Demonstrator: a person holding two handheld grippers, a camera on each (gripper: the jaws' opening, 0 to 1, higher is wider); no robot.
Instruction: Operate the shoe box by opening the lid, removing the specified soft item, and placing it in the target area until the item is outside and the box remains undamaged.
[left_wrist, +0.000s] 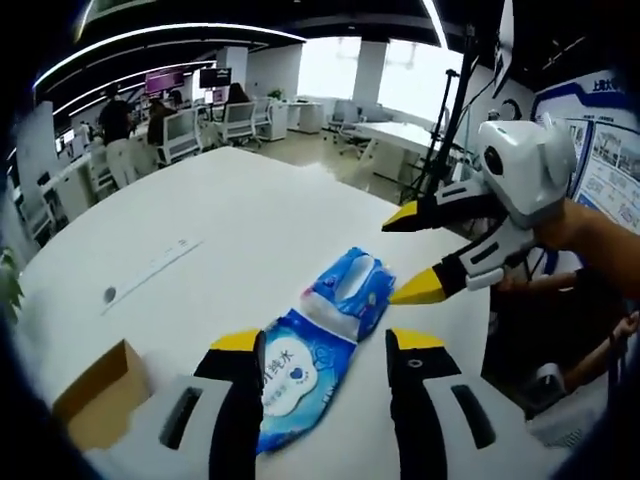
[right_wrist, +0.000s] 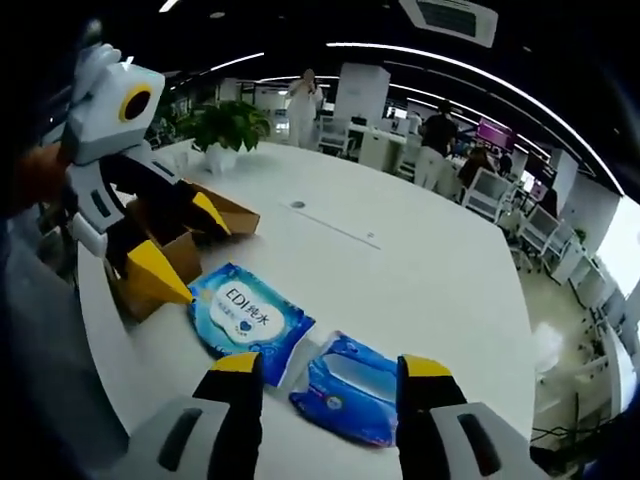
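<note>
Here, in the left gripper view, the left gripper (left_wrist: 325, 352) has its jaws spread wide, one on each side of the near wipes pack (left_wrist: 297, 375), and nothing is pinched. This soft blue and white pack lies flat on the white counter (left_wrist: 230, 220). A second, darker blue pack (left_wrist: 350, 288) lies touching its far end. The right gripper (left_wrist: 413, 252) comes in from the right with its jaws spread too, and its lower tip sits just beside the darker pack. If that tip dips, it may push the pack along the counter. A corner of the brown shoe box (left_wrist: 100, 395) shows at the lower left.

Now the right gripper view. The right gripper (right_wrist: 325, 372) is spread and empty, hanging over both packs. The pack with writing (right_wrist: 245, 320) is out of the box and on the counter. The left gripper (right_wrist: 185, 245) is spread, with its yellow tips right by the open shoe box (right_wrist: 180, 250). I think a tip could snag a flap and bend or tear the box if it moves fast. The packs are soft and slippery, so a weak pinch may let one slide.
</note>
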